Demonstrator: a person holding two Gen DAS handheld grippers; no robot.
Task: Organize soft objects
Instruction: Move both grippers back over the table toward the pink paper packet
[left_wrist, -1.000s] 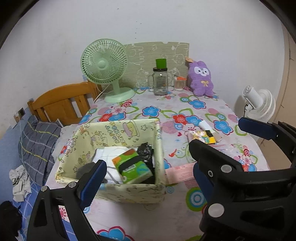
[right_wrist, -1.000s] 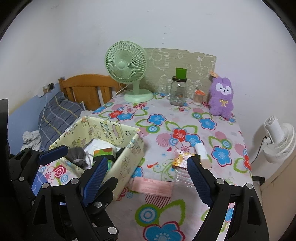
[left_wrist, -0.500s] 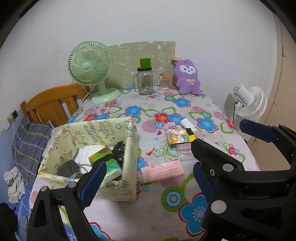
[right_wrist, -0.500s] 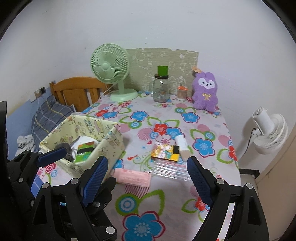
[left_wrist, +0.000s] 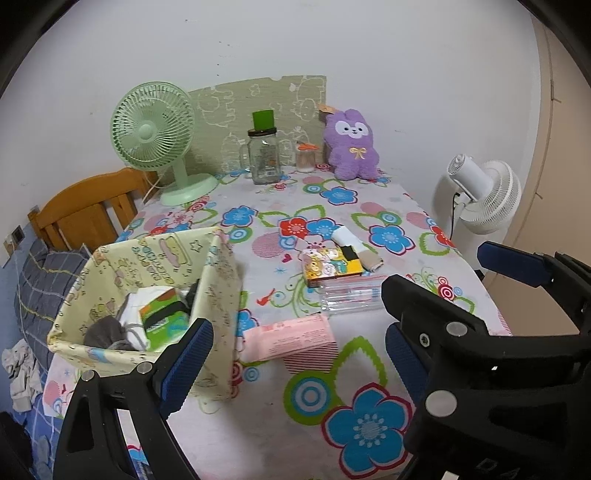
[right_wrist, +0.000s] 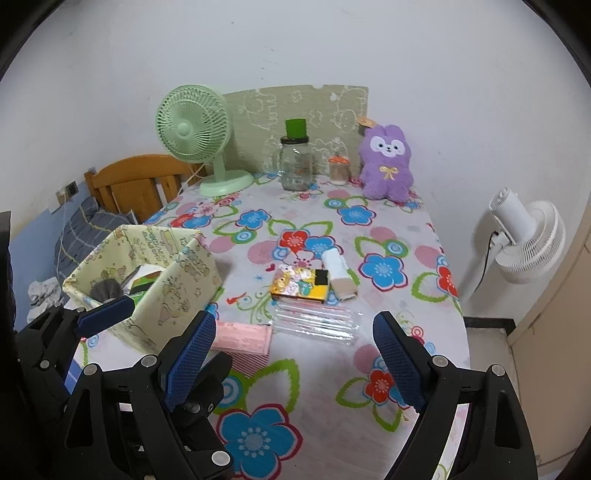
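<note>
A yellow fabric box stands at the table's left and holds a green tissue pack, a grey cloth and other soft items. On the cloth lie a pink packet, a clear plastic pack, a yellow cartoon pack and a rolled white-and-beige cloth. A purple plush sits at the far edge. My left gripper hangs open over the pink packet. My right gripper is open near the clear pack. Both are empty.
At the back of the flowered table stand a green desk fan, a glass jar with a green lid and a small jar. A white fan is off the right edge. A wooden headboard and bedding are at the left.
Both grippers have moved right across the table, so the box has slid toward the left of both views and the loose items now sit ahead. The jaws stayed equally wide.
</note>
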